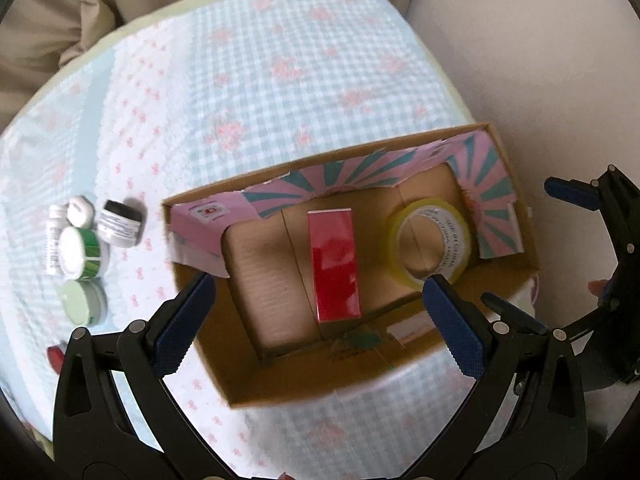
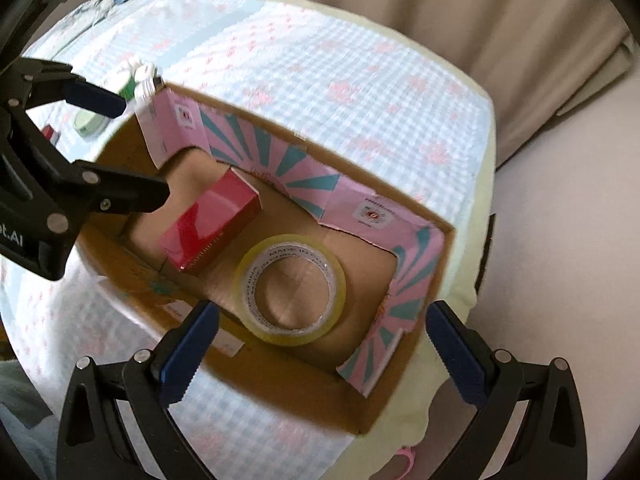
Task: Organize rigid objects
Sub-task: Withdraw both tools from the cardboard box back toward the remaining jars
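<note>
An open cardboard box (image 1: 524, 216) (image 2: 404, 400) with pink and teal flaps sits on the checked tablecloth. Inside it lie a red carton (image 1: 336, 264) (image 2: 212, 226) and a roll of clear tape (image 1: 432, 236) (image 2: 292, 290). My left gripper (image 1: 316, 324) hovers open above the box's near wall, over the red carton, holding nothing. It also shows at the left of the right wrist view. My right gripper (image 2: 320, 352) hangs open over the tape roll, empty. To the box's left stand small jars: a dark-lidded jar (image 1: 120, 222), a green-banded jar (image 1: 80, 254), a pale green jar (image 1: 82, 302) and a white bottle (image 1: 54, 240).
A small red thing (image 1: 56, 354) lies near the table's left edge. The round table (image 1: 280, 60) is bare beyond the box. Beige curtains (image 2: 480, 40) hang behind, and pale floor (image 1: 540, 60) lies to the right.
</note>
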Demonstrator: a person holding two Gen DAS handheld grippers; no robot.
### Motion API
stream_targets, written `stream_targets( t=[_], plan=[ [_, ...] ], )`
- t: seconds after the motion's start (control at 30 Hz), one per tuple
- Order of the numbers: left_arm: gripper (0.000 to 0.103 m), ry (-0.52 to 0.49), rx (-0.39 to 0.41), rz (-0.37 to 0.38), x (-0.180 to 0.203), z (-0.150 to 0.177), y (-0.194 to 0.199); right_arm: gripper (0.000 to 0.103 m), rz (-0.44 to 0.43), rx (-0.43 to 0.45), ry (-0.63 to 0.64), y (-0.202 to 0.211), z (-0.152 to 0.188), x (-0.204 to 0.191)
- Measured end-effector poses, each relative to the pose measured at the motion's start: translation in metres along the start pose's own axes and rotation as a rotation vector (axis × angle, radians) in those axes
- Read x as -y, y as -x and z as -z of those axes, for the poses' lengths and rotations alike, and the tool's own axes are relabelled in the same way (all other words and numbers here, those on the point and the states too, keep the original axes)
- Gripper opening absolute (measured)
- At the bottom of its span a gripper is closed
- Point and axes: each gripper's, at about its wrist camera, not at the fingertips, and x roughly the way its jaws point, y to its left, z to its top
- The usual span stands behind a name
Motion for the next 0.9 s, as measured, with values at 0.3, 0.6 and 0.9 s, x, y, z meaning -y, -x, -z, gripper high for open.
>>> stream_targets(
  t=[0.3, 0.6, 0.9],
  plan=[
    [0.103, 0.01, 0.107, -0.012, -0.001, 0.027, 0.099, 0.103, -0.012, 0.075, -0.097, 0.075, -0.006, -0.013],
    [0.103, 0.076, 0.297, -0.071, -0.056, 0.089, 0.203, 0.103, -0.053, 0.197, -0.096, 0.151, -0.039, -0.051],
    [0.103, 0.185, 0.37, -0.17, -0.163, 0.158, 0.256, 0.103, -0.019, 0.342, -0.092, 0.206, -0.098, -0.126]
  ],
)
